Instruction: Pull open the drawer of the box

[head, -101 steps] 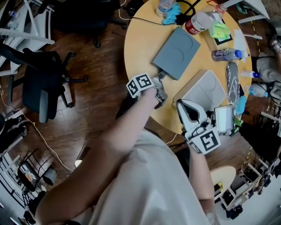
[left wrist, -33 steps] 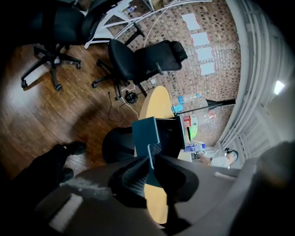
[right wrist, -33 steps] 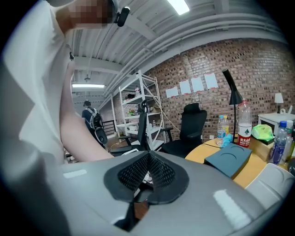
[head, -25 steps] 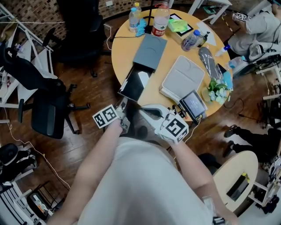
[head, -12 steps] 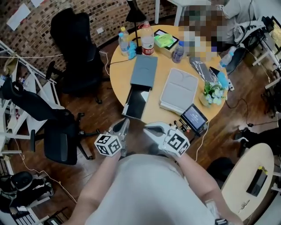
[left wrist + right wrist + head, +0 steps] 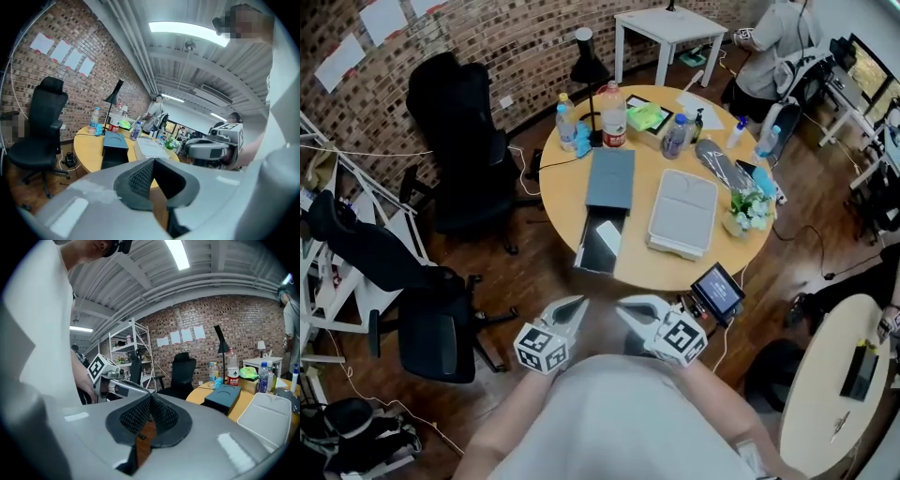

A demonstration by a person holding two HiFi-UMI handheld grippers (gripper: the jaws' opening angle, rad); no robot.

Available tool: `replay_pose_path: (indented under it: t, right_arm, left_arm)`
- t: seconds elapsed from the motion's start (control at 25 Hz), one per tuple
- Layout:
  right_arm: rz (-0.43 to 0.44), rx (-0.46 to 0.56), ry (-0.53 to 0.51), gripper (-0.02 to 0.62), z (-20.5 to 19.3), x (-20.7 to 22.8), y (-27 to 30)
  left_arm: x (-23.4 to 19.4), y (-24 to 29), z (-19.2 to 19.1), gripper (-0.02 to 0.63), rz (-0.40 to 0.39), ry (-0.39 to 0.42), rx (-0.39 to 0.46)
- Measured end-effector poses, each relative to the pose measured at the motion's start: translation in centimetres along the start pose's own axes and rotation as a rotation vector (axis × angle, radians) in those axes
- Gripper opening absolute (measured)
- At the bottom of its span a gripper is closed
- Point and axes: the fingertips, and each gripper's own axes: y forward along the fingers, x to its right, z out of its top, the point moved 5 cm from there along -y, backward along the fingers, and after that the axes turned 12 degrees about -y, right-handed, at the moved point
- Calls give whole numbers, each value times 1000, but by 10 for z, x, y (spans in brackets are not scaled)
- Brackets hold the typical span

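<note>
the head view looks steeply down on the round table (image 6: 572, 159) from well back. both gripper views face level across it from low; all share the box (image 6: 609, 178).

Drawer (image 6: 602, 246): holds a pale item (image 6: 607, 234), too small to identify. Bottles (image 6: 613, 114): label print too small to read. Screen (image 6: 718, 291) at the edge of the table (image 6: 652, 274): display unreadable. Person (image 6: 773, 37) at the far side: cut by the top edge. Side table (image 6: 830, 394): cut by the right edge. Wearer's arms (image 6: 511, 427): cut by the bottom edge. Right gripper view: drawer end of the box (image 6: 228, 398) hidden behind the right gripper (image 6: 149, 403); near corner of the tray (image 6: 266, 420) likewise.
</note>
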Motion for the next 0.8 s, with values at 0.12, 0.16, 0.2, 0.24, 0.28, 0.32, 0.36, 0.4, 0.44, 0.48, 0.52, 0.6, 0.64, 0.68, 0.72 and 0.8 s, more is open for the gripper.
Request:
replay_pose_path:
  t: [0.12, 0.16, 0.2, 0.24, 0.28, 0.32, 0.36, 0.4, 0.44, 0.48, 0.52, 0.6, 0.64, 0.68, 0.72, 0.8]
  right_arm:
    - [-33, -14, 6, -2, 3, -20, -1]
    - [-44, -19, 8, -2, 3, -26, -1]
    - [-55, -20, 9, -2, 3, -31, -3]
    - [-67, -18, 11, -2, 4, -36, -4]
    - [-80, -16, 11, -2, 5, -41, -6]
    - [-92, -16, 10, -2, 6, -45, -8]
    - [-103, -19, 6, -2, 6, -49, -9]
    - [-114, -24, 2, -2, 6, -54, -12]
    - [-125, -31, -1, -2, 5, -60, -14]
    - [-136, -38, -1, -2, 5, -65, -17]
    - [-147, -45, 3, -2, 5, -71, -19]
    - [-167, -48, 18, -2, 5, -80, -21]
    - [-173, -47, 22, -2, 5, -84, -21]
    - [-178, -48, 21, -2, 5, -89, -20]
    - [-181, -52, 18, -2, 5, -94, -21]
    - [-188, -52, 12, -2, 7, -104, -21]
  left_arm:
    - [8, -12, -4, 3, -36, 49, -27]
    - [10, -15, -5, 3, -45, 63, -33]
    - [12, -17, -7, 3, -54, 73, -37]
    - [13, -20, -9, 3, -65, 83, -41]
    - [15, -22, -10, 3, -75, 92, -46]
    - [17, -24, -12, 3, -86, 103, -52]
    - [19, -26, -14, 3, -96, 111, -57]
    - [22, -28, -16, 3, -106, 117, -61]
    - [25, -30, -19, 3, -116, 121, -66]
    - [28, -32, -22, 3, -126, 126, -71]
    - [31, -35, -26, 3, -137, 131, -76]
    - [36, -40, -32, 3, -153, 139, -83]
    - [37, -43, -34, 3, -156, 133, -83]
    - [37, -46, -36, 3, -158, 120, -79]
    - [38, -48, -37, 3, -162, 104, -73]
    - [42, -52, -40, 2, -173, 92, -62]
